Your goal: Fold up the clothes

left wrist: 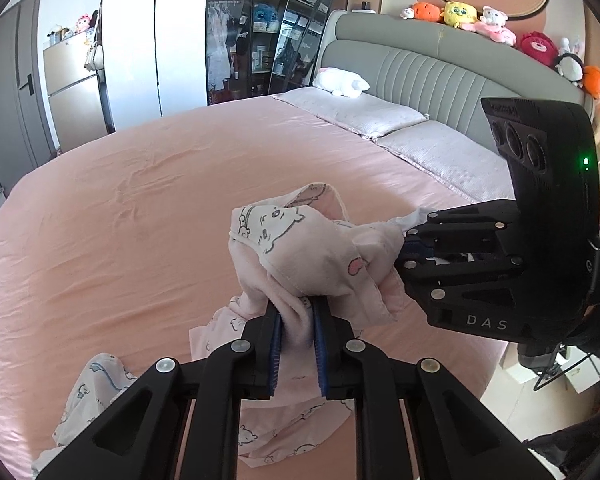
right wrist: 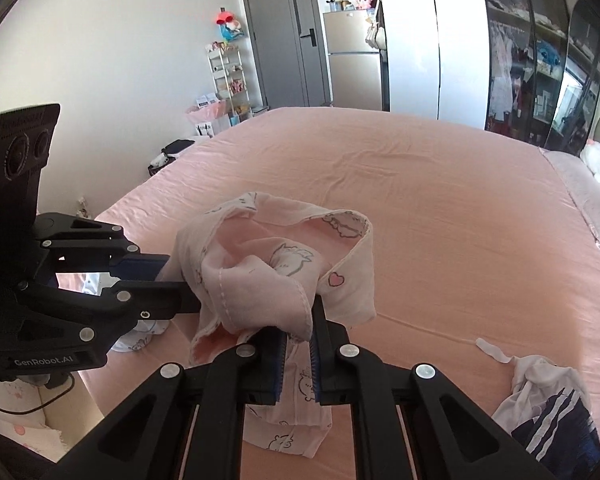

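"DAS" is showing in pale letters on the right gripper (left wrist: 405, 246), and "GenRobot.AI" is reading clearly on the left gripper (right wrist: 168, 280). Both are pinching the pink cartoon-print garment (left wrist: 300, 256), jaws pressed onto bunched cloth, holding it up over the pink bed sheet (left wrist: 120, 200) while its lower part is trailing onto the bed. Both grippers are angling downward, side by side, tips close together. A white and navy striped garment (right wrist: 548, 408) is lying crumpled near the bed's edge. The glass-door wardrobe (left wrist: 256, 32) is holding hanging clothes.
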Demonstrator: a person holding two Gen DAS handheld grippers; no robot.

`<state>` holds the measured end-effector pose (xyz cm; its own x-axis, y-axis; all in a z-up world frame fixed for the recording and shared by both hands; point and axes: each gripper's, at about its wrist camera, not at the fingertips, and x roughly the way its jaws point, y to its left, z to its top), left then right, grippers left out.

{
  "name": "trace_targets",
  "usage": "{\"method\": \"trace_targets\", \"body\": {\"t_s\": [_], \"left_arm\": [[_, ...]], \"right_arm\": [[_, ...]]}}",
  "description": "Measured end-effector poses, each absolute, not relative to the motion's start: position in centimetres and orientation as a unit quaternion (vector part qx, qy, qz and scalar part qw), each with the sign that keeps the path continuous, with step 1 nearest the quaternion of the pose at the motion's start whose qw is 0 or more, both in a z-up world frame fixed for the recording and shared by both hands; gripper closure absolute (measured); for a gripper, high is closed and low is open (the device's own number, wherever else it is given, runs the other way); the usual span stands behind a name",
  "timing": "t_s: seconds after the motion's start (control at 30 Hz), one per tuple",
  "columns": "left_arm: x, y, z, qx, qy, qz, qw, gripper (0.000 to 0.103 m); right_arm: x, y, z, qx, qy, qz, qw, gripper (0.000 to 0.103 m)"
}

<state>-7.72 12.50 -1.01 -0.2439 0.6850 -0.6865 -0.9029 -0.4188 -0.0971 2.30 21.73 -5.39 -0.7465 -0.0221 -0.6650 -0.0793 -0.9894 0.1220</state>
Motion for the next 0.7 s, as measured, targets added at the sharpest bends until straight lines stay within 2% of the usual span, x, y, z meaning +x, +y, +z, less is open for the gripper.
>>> {"method": "trace_targets", "body": {"t_s": [0.17,0.4,0.7], "left_arm": [[-7.5,12.0,0.9,-0.342,0.130,0.760,0.537,0.091],[-6.0,12.0,3.6,-0.317,0.122,0.754,0.562,0.091],[-5.5,12.0,6.0,-0.304,0.105,0.753,0.574,0.091]], "right_arm": [[3.0,21.2,-3.2,-0.338,0.064,0.939,0.014,0.095],[4.1,20.2,0.9,-0.308,0.055,0.950,0.003,0.095],[5.2,19.4,3.5,-0.315,0.044,0.948,0.013,0.095]]}}
